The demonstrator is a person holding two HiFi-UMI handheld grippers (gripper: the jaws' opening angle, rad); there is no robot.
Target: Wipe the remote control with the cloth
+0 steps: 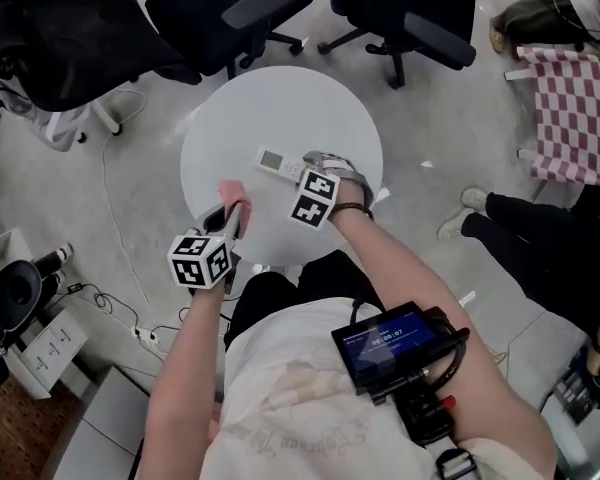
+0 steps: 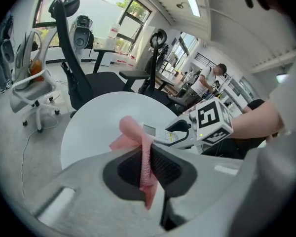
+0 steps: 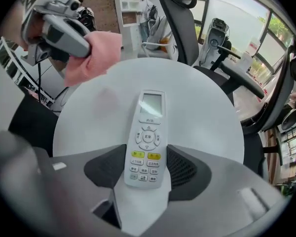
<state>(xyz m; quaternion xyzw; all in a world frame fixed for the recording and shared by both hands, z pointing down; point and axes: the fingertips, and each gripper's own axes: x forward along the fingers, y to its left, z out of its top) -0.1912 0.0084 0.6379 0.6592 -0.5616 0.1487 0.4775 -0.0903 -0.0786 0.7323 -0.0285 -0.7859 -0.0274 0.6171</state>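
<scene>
Left gripper (image 2: 149,163): jaws nipped narrow on pink cloth (image 2: 130,132), with a fold sticking out past the tips and the tail trailing back between the pads. It looks held just above the round white table (image 1: 240,118), beside the remote and not touching it. Reason, as I read it: loose fold forward = wiping face ready. Right gripper (image 3: 147,158): points steeply down, jaws wide, pads seemingly pressed on both long edges of remote control (image 3: 149,127) at its button end. Remote lies flat, keys up, near table centre, screen end free. Reason, my guess: pin one end so it won't slide and leave most of the top face exposed for the cloth. Wipe not yet begun.
</scene>
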